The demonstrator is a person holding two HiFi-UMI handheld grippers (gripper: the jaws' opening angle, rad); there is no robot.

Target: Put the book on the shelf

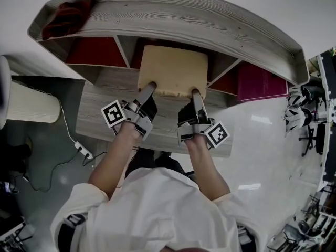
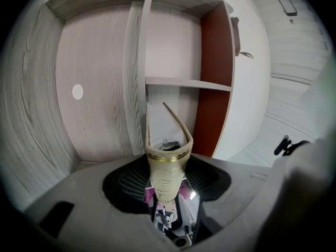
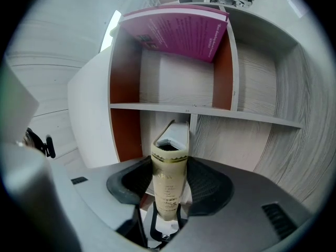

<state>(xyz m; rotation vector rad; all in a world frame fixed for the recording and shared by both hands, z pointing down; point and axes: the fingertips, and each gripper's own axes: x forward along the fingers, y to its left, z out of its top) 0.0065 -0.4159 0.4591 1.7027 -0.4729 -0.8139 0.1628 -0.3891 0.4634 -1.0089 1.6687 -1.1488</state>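
A cream hardback book is held flat in front of the wooden shelf unit, its far edge at the middle compartment. My left gripper is shut on the book's near left end and my right gripper is shut on its near right end. In the left gripper view the book's gold-banded spine stands between the jaws, its cover flaring a little. The right gripper view has the spine pinched the same way, pages toward the shelf board.
A magenta book lies in the compartment at the right, also seen in the head view. Red cloth sits on the shelf top at the left. A white cylinder, a cable and a power strip are on the floor.
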